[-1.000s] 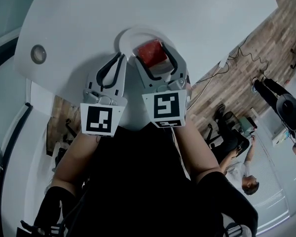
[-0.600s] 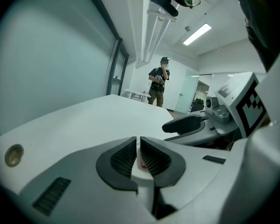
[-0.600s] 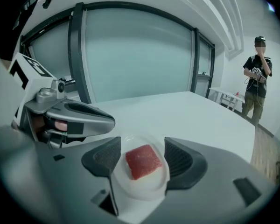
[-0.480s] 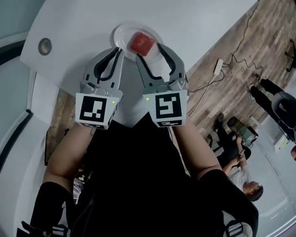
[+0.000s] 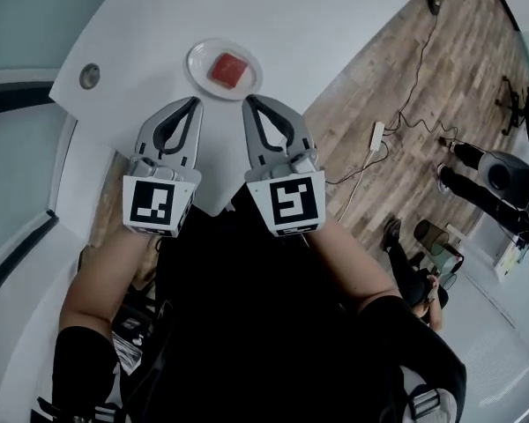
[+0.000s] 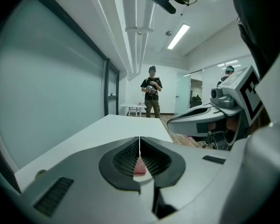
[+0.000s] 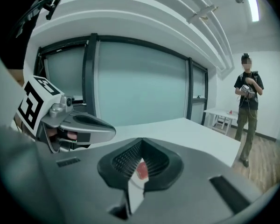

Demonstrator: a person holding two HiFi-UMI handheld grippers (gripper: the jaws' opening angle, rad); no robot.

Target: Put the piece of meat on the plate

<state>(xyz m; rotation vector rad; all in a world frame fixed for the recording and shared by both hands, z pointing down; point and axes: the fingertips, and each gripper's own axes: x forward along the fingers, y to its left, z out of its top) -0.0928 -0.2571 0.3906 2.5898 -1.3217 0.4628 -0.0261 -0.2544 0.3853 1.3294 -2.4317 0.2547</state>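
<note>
there, meat [image 5: 228, 69] on plate [image 5: 197, 61], beyond left tongs [image 5: 195, 102], right tongs [image 5: 248, 100] just closed

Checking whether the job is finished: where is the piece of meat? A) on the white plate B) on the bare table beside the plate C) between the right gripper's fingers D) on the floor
A: the head view shows the piece of meat lying on the plate, with the left gripper and right gripper shut and apart from it.
</note>
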